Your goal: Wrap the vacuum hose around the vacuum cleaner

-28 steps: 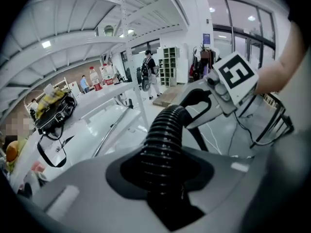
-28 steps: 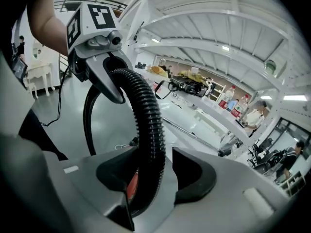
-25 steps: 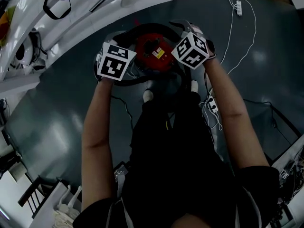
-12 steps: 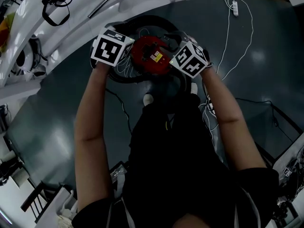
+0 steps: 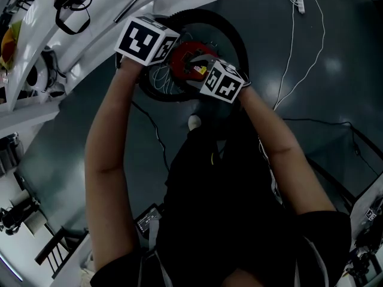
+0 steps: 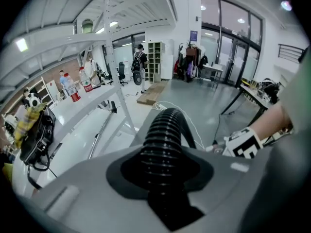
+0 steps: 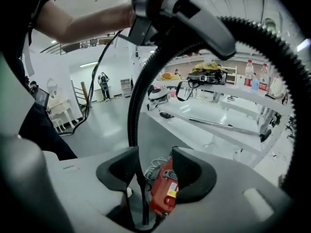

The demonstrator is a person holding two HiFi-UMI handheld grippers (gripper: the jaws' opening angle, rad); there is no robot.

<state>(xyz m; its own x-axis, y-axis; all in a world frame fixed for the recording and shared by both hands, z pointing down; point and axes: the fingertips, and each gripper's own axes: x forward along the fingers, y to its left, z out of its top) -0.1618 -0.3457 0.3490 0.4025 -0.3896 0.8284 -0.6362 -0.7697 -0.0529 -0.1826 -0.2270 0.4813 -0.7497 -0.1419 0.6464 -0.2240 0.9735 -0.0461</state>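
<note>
Scene: a person is pictured from above, both bare forearms stretched forward over a dark grey floor.
Count: one vacuum cleaner, one hose, two grippers, and one marker cube on each gripper.
Vacuum cleaner: a red, round body is seen on the floor, between the two cubes in the head view.
Hose: a black ribbed hose is laid in a wide loop around the vacuum cleaner, arching beyond it and down its right side.
Left gripper: the jaws are clamped on the hose, which runs straight out from between the pads and bends away. This gripper is held up and to the left of the vacuum cleaner.
Right gripper: the jaws stand apart and have just been opening, and nothing is seen pressed between the pads. It is held just on the person's side of the vacuum cleaner, which shows through the gap.
Hose against the right gripper: the hose comes down in a curve just beside the pad at that view's left; whether it touches the pad cannot be told.
Cord: a pale bundle is seen just left of the vacuum cleaner, inside the loop.
Cable: one thin white line is trailed across the floor, well to the right of the vacuum cleaner.
Table: one white table is seen to the vacuum cleaner's left.
</note>
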